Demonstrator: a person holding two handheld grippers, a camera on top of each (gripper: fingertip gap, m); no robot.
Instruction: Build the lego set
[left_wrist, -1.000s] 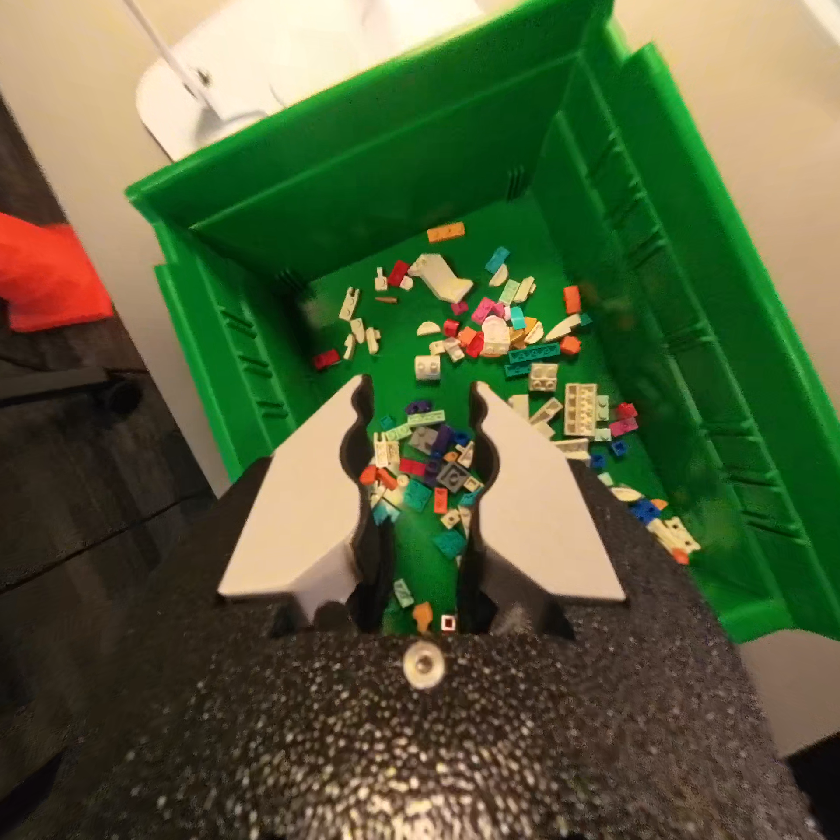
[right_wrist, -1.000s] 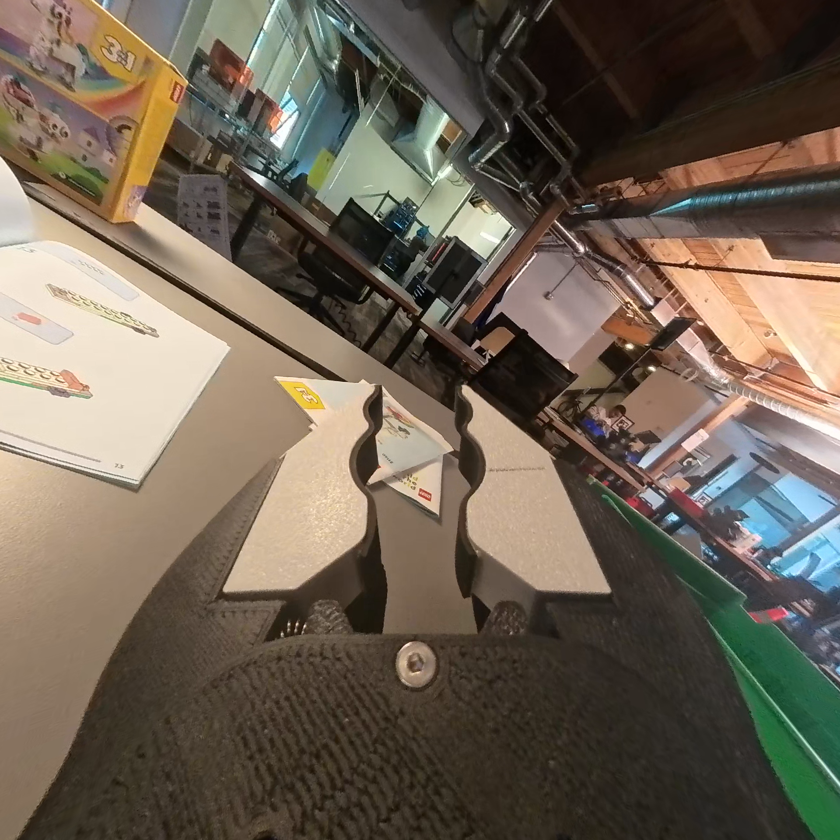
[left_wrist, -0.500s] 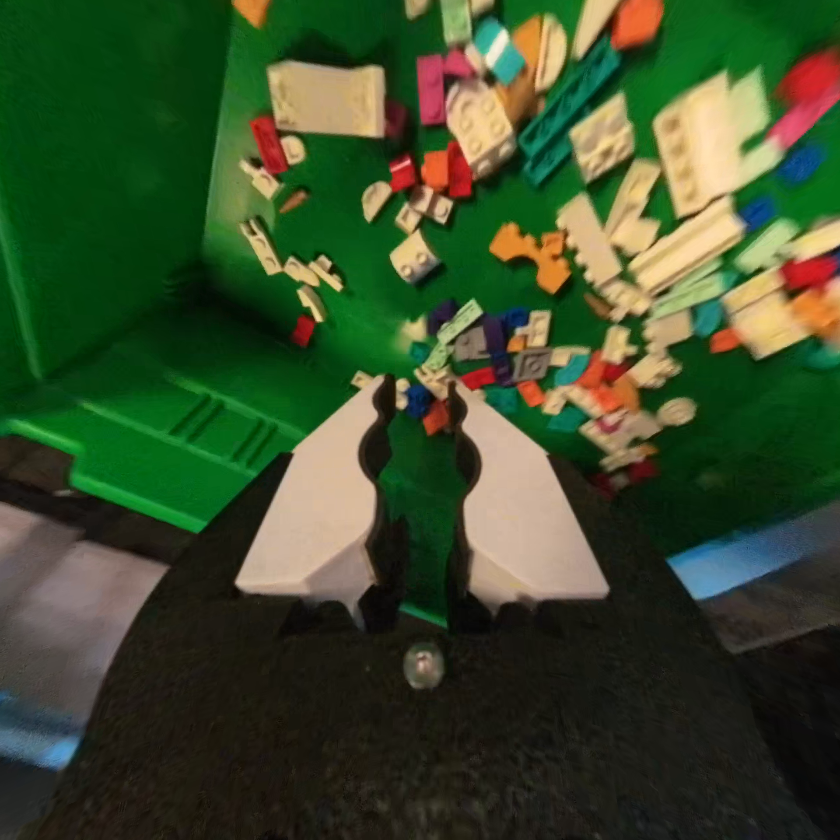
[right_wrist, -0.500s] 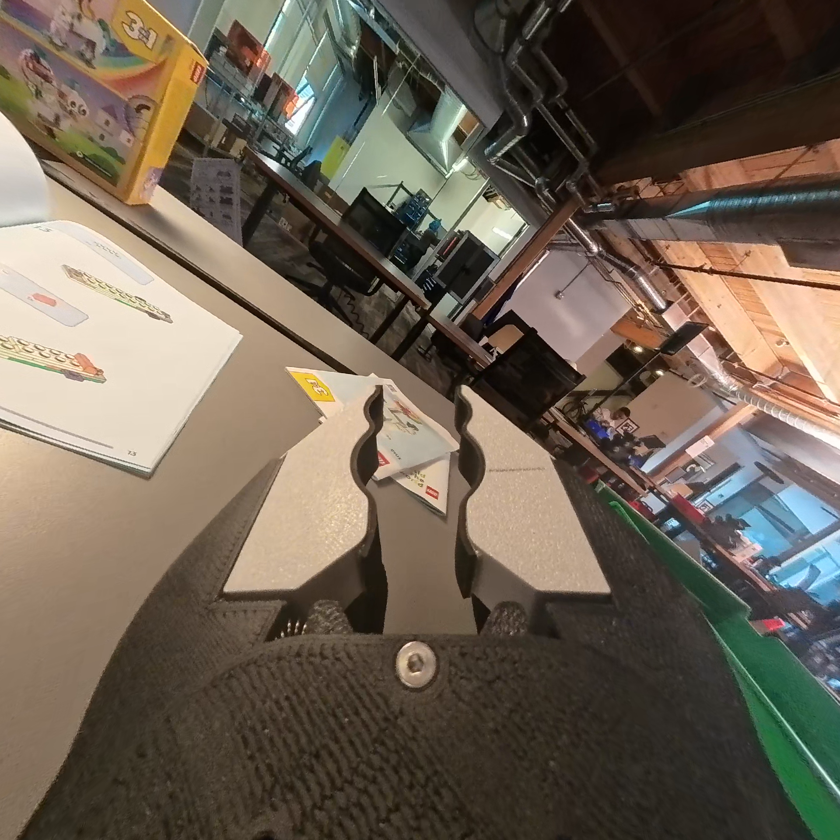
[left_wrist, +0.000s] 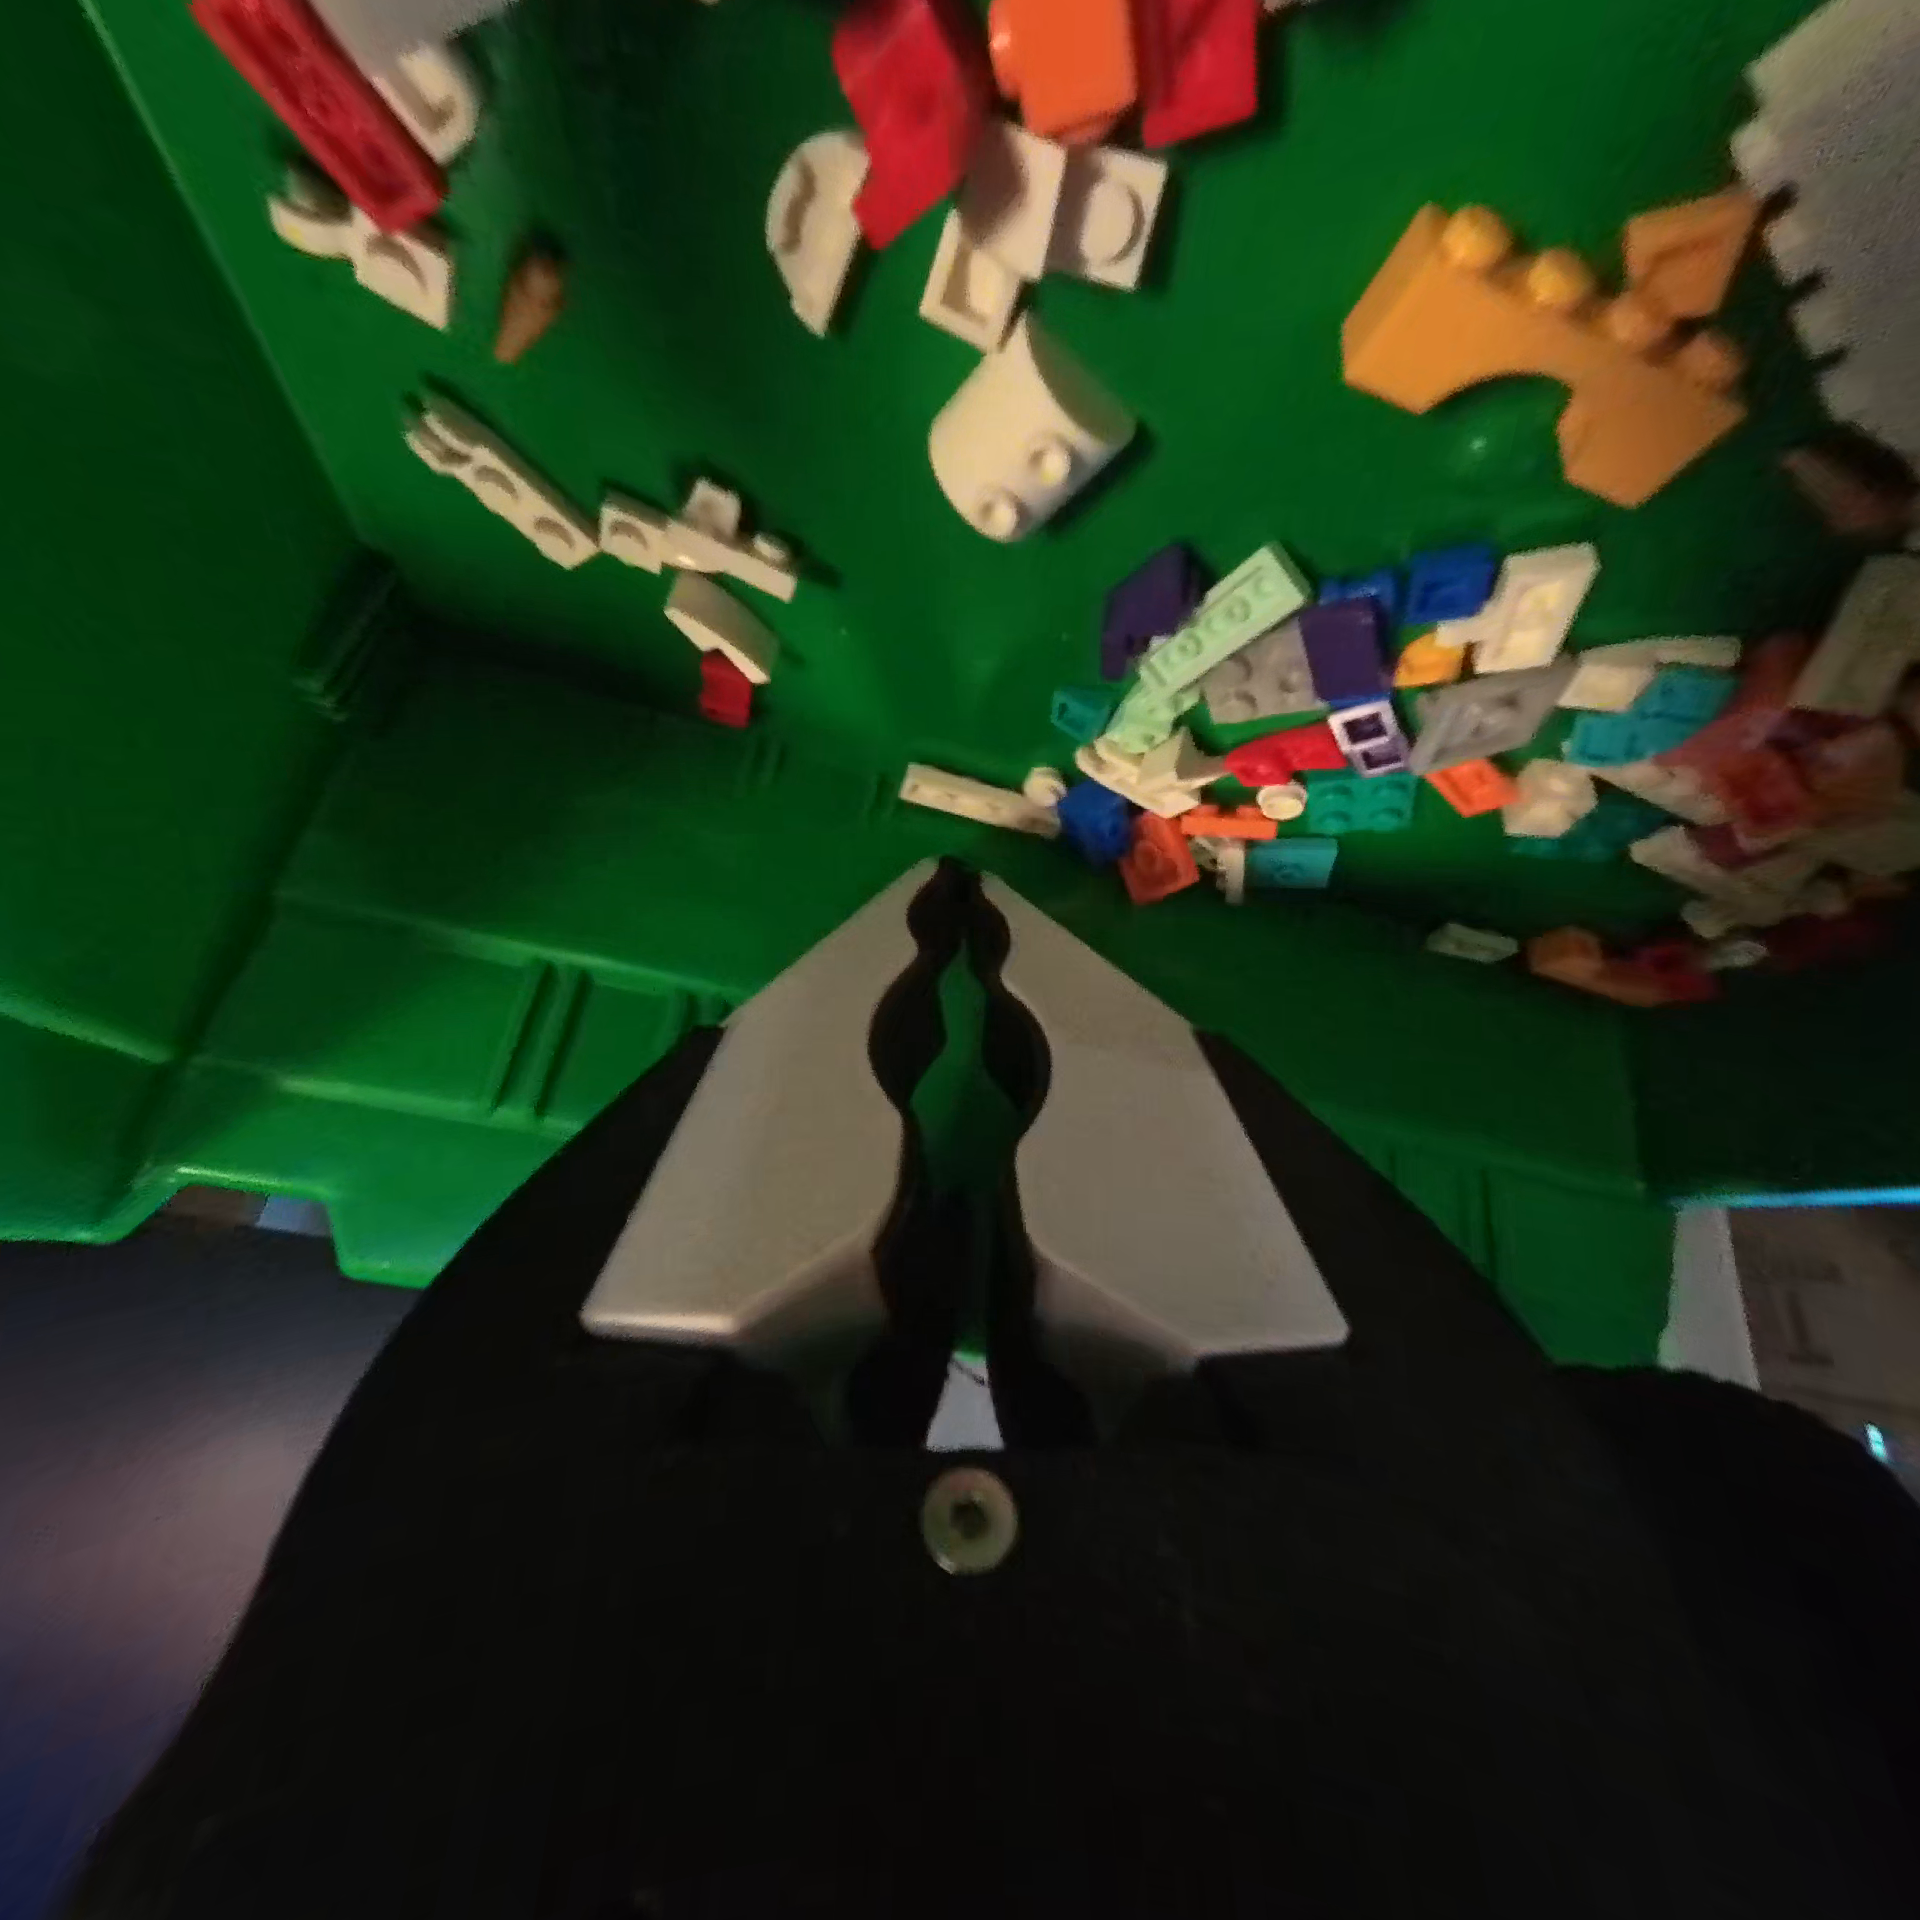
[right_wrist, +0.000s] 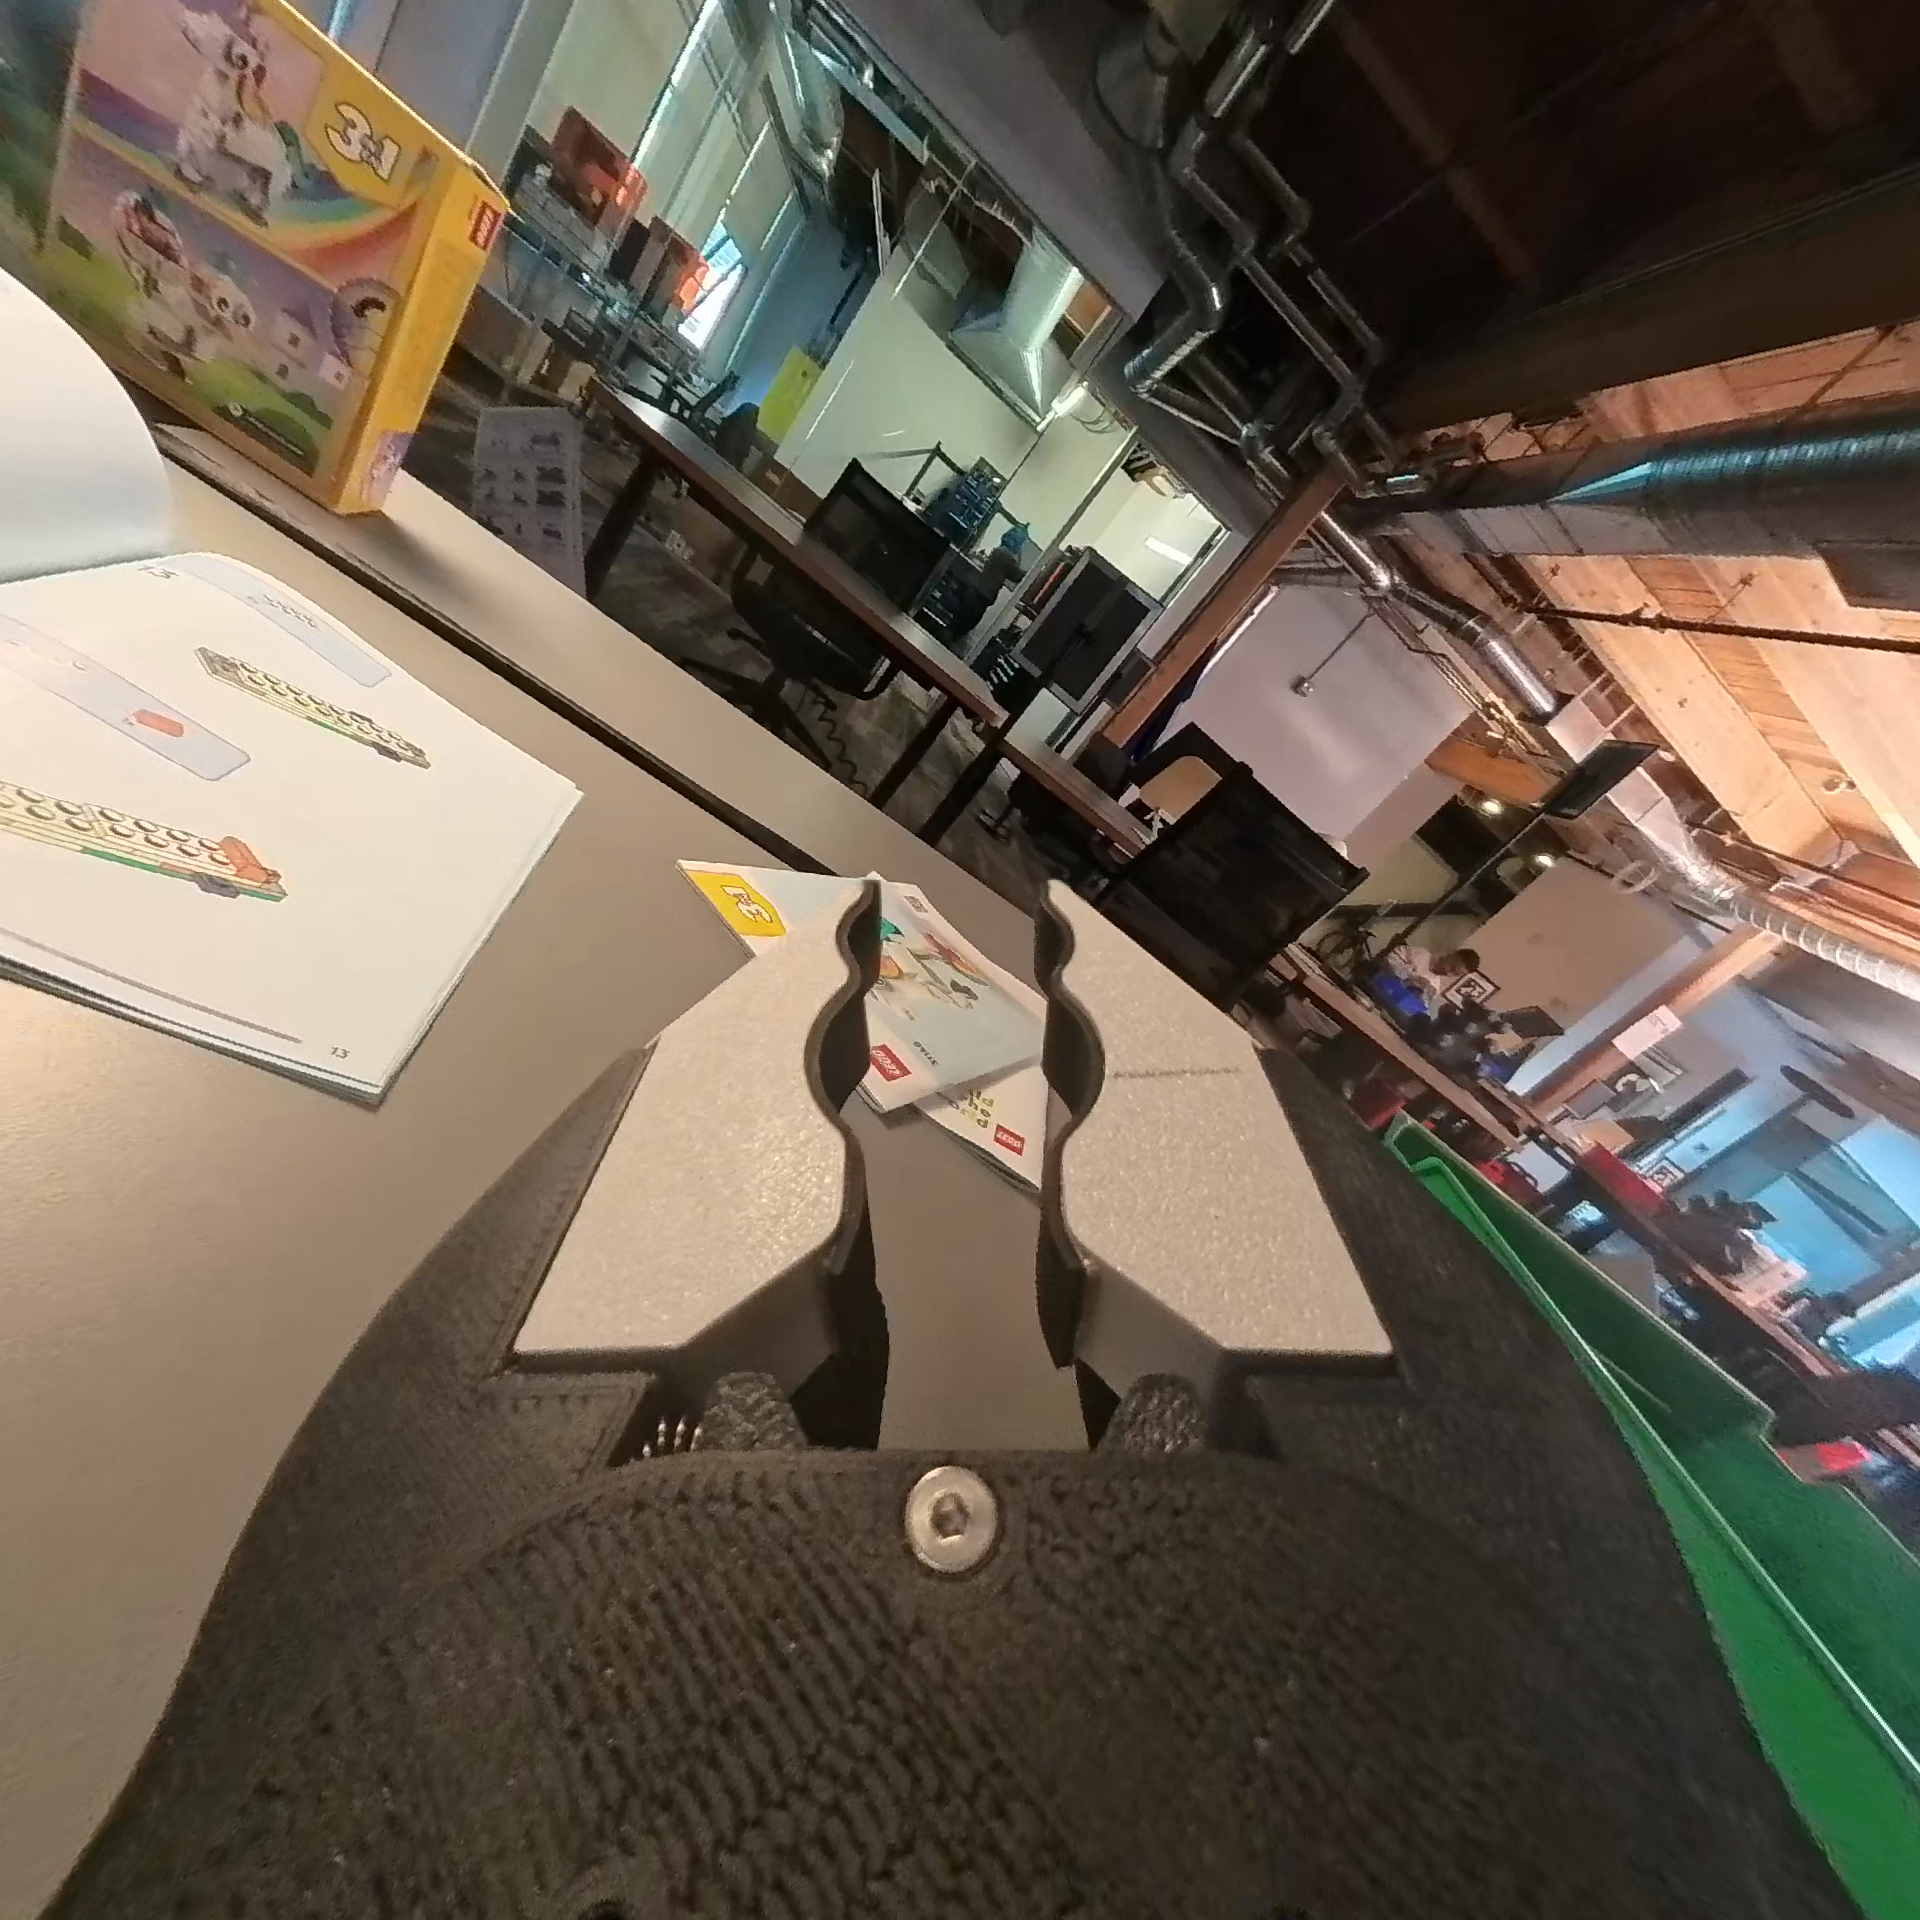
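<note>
My left gripper is low inside the green bin, with its tips together and nothing visible between them. Just past the tips lie a small white plate and a heap of small mixed-colour lego pieces. A white rounded brick and an orange arch brick lie farther in. My right gripper is open and empty, low over the grey table, pointing at some small leaflets.
An open instruction booklet lies on the table at left, and the yellow lego box stands behind it. The green bin's edge runs along the right gripper's right side. The bin walls close in on my left gripper. One gripper's finger ends stand about 70 cm off the other's. My left tips are roughly 8 cm from the white rounded brick.
My left gripper has dropped from above the bin down to its floor and gone from open to shut. The right gripper has barely shifted and stays open.
</note>
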